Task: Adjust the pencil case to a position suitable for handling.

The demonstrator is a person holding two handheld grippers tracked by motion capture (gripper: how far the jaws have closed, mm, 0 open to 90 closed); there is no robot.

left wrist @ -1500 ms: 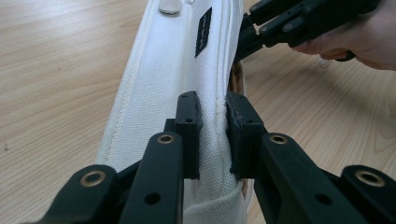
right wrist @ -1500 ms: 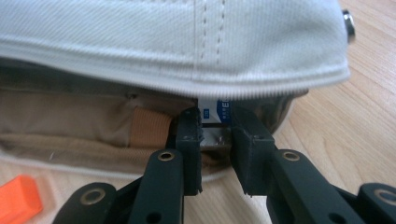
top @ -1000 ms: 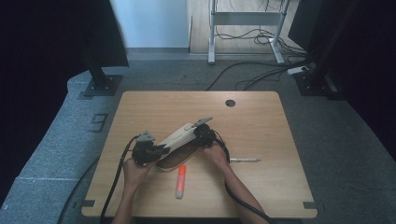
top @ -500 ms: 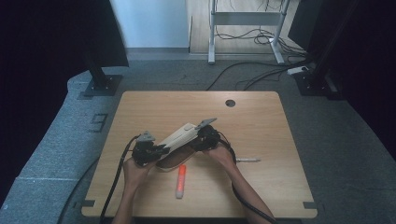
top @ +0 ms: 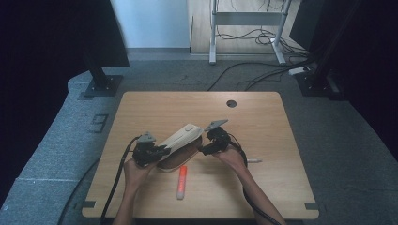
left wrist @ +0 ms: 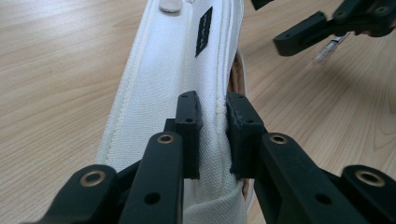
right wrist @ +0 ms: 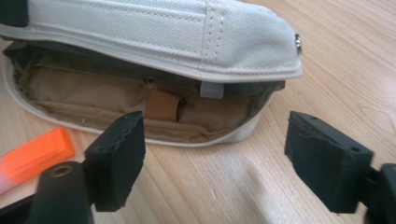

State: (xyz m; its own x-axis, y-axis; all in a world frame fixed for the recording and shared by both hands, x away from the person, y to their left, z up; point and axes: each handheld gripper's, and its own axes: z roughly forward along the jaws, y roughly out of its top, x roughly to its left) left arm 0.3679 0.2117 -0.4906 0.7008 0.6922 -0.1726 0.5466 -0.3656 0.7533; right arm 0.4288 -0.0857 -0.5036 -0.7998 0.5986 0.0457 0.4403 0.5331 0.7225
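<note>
A white fabric pencil case [top: 180,140] lies in the middle of the table with its lid raised, so the tan lining [right wrist: 116,102] and a small loop inside show. My left gripper [left wrist: 212,135] is shut on the lid's stitched edge [left wrist: 177,70] and holds it up at the case's left end [top: 157,151]. Just right of the case is my right gripper [top: 204,149], whose jaws have just been opening. In its own view they stand wide apart [right wrist: 215,158] in front of the case's mouth, with nothing between them. An orange marker [top: 181,182] lies in front of the case.
A thin clear pen [top: 253,161] lies on the wooden table [top: 263,112] right of my right hand. A round cable hole [top: 231,103] sits near the far edge. Cables trail from both grippers toward the near edge.
My right gripper has opened and drawn back to the right, away from the case. The left gripper has kept still on the lid.
</note>
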